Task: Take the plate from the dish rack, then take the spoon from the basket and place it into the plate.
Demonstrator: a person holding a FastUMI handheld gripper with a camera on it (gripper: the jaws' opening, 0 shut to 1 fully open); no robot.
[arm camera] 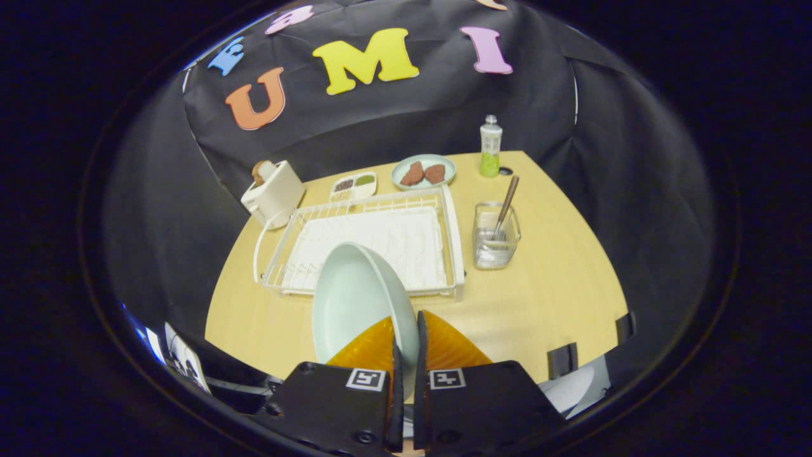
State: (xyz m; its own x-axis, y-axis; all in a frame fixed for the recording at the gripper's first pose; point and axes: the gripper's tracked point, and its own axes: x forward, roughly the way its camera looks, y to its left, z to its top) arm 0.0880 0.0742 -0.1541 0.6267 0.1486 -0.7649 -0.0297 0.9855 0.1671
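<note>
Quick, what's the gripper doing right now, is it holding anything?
Gripper: shut on the plate, pinching its rim, held on edge in front of the dish rack.

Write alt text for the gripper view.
The gripper is shut on the rim of a pale plate, held on edge above the wooden table before a white dish rack. A spoon stands in a clear basket beside it.

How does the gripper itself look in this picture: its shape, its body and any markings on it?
The gripper has two wedge-shaped fingers that taper toward their tips. Behind them sit two black, blocky housings, each with a small square black-and-white marker on top and screw heads near the corners. No cable or sleeve is visible.
</note>
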